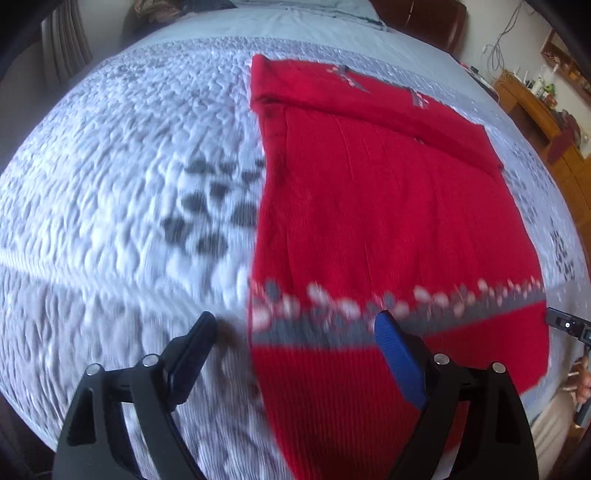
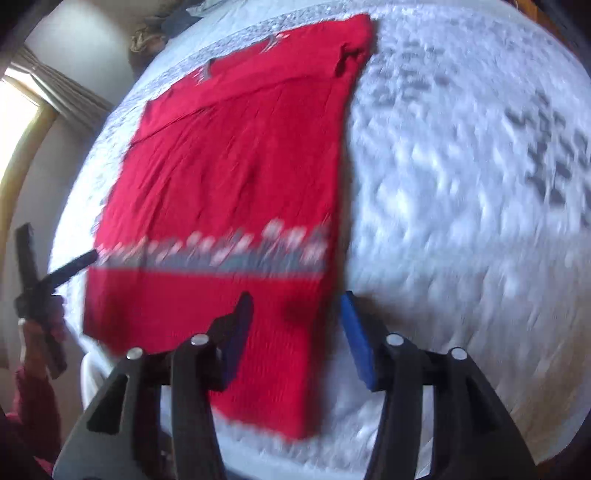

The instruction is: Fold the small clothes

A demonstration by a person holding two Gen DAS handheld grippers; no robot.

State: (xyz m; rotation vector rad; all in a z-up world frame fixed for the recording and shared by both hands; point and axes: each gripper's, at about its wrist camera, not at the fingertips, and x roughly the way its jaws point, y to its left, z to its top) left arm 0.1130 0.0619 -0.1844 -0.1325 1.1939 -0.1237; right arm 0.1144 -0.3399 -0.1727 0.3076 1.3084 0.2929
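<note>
A red knit sweater (image 1: 388,206) with a grey and white patterned band lies flat on the quilted bed, its sleeves folded in across the far end. It also shows in the right wrist view (image 2: 229,177). My left gripper (image 1: 295,325) is open above the sweater's near left edge, holding nothing. My right gripper (image 2: 297,306) is open above the sweater's near right edge, holding nothing. The other gripper shows at the right edge of the left wrist view (image 1: 569,326) and at the left of the right wrist view (image 2: 55,277).
A white and grey quilted bedspread (image 1: 129,184) covers the bed. Wooden furniture (image 1: 546,118) with small items stands at the right. A curtained window (image 2: 33,110) is at the left. Pillows or clothes (image 2: 162,26) lie at the far end.
</note>
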